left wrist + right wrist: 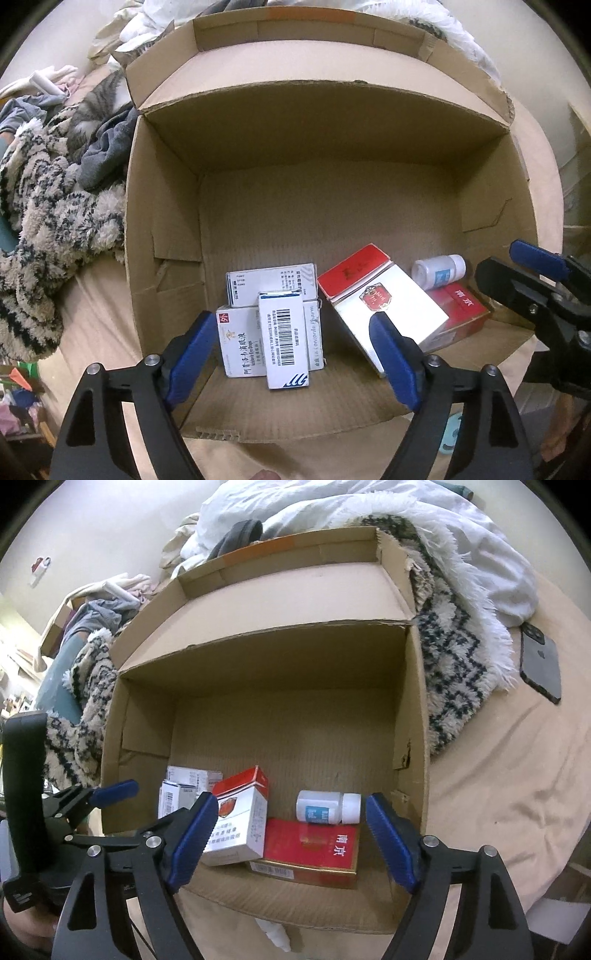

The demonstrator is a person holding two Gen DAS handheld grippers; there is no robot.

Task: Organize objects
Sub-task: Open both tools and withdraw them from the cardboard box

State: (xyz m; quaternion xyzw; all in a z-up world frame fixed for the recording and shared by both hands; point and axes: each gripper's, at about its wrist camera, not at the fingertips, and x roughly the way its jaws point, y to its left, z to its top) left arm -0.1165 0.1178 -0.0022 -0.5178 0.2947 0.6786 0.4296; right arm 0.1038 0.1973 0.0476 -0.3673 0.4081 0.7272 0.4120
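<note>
Cardboard box (166,236) on the bed, both grippers spread wide and holding nothing.
Left gripper (295,354) faces stacked medicine boxes (273,317); right gripper (291,842) faces the pill bottle (327,806) resting on a red carton (314,853). A careless nudge could roll the bottle or topple the stack.

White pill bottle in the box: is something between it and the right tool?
Nothing visible. The right tool is open above the box's near edge, and the white pill bottle lies exposed beside the red flat box.
</note>
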